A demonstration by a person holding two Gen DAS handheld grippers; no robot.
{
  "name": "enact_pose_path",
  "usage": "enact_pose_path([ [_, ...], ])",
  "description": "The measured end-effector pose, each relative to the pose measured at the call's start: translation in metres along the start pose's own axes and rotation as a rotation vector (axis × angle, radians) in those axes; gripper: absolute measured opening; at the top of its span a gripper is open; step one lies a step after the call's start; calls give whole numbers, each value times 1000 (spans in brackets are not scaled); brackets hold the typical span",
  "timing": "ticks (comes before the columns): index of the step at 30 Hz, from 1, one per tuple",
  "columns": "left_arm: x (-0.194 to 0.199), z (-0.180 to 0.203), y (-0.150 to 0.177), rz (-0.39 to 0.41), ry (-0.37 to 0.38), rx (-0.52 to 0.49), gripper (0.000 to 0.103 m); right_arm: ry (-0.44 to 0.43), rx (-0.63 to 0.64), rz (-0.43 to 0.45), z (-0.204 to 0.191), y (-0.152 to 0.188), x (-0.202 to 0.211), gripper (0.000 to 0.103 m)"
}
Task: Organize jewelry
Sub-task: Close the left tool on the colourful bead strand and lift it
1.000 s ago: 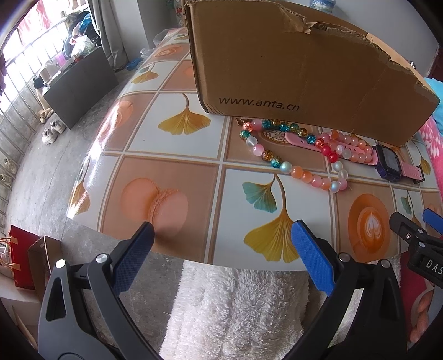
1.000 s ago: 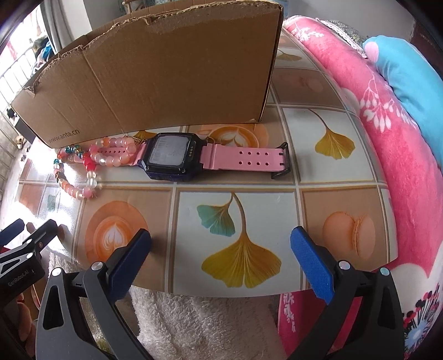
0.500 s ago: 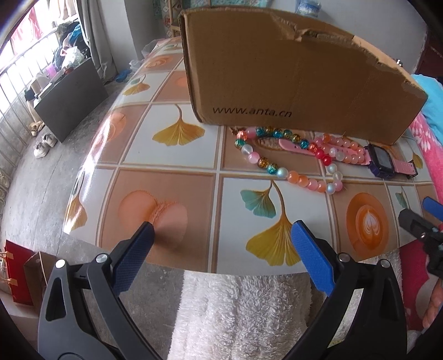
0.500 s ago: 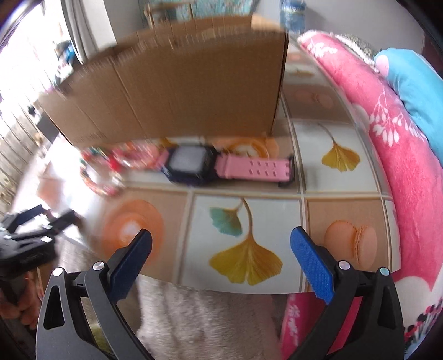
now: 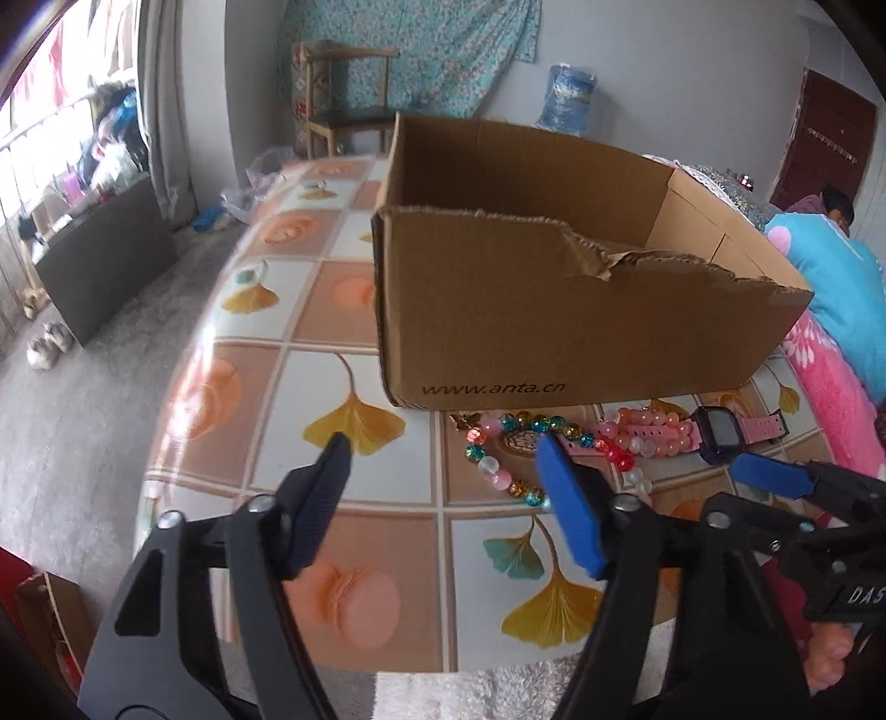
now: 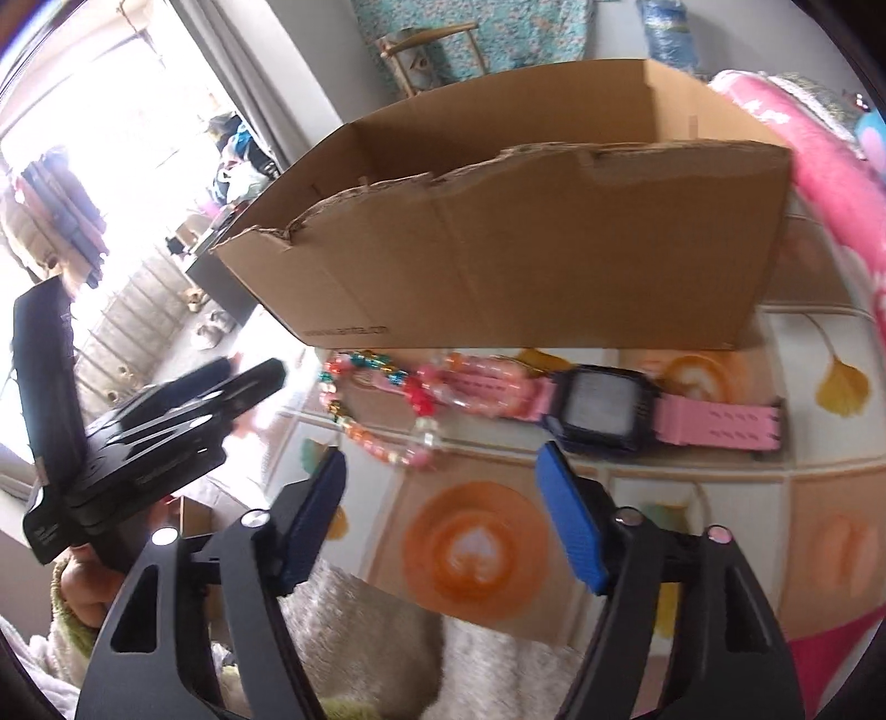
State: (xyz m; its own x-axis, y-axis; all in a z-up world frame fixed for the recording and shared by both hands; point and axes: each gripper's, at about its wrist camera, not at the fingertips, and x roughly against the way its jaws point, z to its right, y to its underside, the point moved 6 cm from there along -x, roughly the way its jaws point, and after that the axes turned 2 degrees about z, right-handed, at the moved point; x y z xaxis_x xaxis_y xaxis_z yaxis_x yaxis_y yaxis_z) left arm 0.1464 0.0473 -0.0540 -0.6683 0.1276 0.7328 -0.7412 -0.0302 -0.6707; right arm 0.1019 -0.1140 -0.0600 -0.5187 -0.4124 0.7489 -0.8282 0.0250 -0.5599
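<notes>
The pink watch (image 6: 603, 407) lies crosswise just beyond the right gripper (image 6: 443, 471); both grippers' fingers released; the left gripper (image 5: 443, 459) sits farther off.

- A lived-in home room, likely a bedroom.
- Pink floral blanket (image 5: 830, 387) and blue pillow (image 5: 836, 277) beside the tiled-pattern table (image 5: 232, 376).
- Wooden chair (image 5: 343, 119) against teal floral curtain (image 5: 421, 50).
- Shoes (image 5: 47, 346) on the floor.

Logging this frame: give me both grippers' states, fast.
Left gripper: open, holding nothing, above the table short of the bead bracelet.
Right gripper: open, holding nothing, near the pink watch.
</notes>
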Motion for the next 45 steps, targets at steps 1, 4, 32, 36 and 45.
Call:
enact_pose_path([
  [1,-3,1,0,-14,22,9,56,-3,6,-7,-4,-1,-5,63],
  [4,-15,0,4,-56,72,25,44,-7,6,-28,-8,-2,-17,55],
  [32,-15,25,0,-66,35,-71,8,-29,10,-53,-12,-9,-36,8],
  [36,0,27,-5,-29,32,-68,8,-33,26,-21,-14,-13,-22,2],
  [45,8,29,3,-42,0,-80,8,-77,10,-72,-14,-8,-17,5],
])
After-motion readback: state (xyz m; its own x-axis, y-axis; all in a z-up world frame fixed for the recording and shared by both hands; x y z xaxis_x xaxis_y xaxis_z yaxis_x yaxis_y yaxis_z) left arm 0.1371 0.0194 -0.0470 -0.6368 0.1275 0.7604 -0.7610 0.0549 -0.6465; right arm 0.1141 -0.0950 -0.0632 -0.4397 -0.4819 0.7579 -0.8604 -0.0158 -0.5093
